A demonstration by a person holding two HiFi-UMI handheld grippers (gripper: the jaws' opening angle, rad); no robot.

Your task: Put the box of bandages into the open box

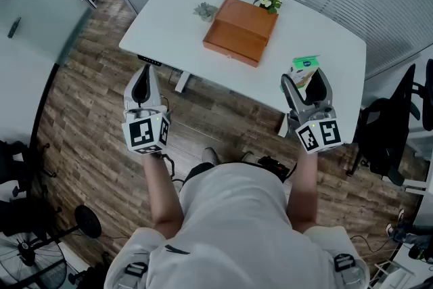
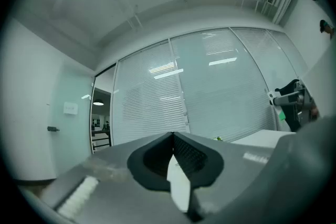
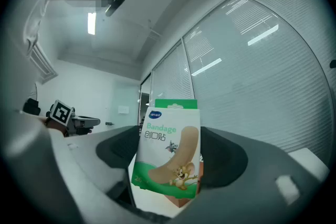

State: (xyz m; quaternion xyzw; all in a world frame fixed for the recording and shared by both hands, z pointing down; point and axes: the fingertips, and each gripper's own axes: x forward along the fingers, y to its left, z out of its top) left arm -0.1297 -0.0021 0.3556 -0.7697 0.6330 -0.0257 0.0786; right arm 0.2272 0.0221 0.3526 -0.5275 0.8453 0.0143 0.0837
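Observation:
A white and green bandage box [image 3: 168, 155], printed "Bandage" with a cartoon mouse, stands upright between the pads of my right gripper [image 3: 170, 150], which is shut on it. In the head view the right gripper [image 1: 308, 83] holds the bandage box [image 1: 304, 67] over the table's near right edge. A brown box [image 1: 240, 30] sits at the middle of the white table [image 1: 169, 17], some way from both grippers. My left gripper [image 1: 142, 78] hangs in front of the table's near left edge. The left gripper [image 2: 173, 139] is shut with nothing in it.
Two small potted plants stand behind the brown box: a white-flowered one [image 1: 268, 1] and a green one [image 1: 205, 10]. A black office chair [image 1: 392, 125] stands right of the table. Wood floor lies below me. Glass walls with blinds surround the room.

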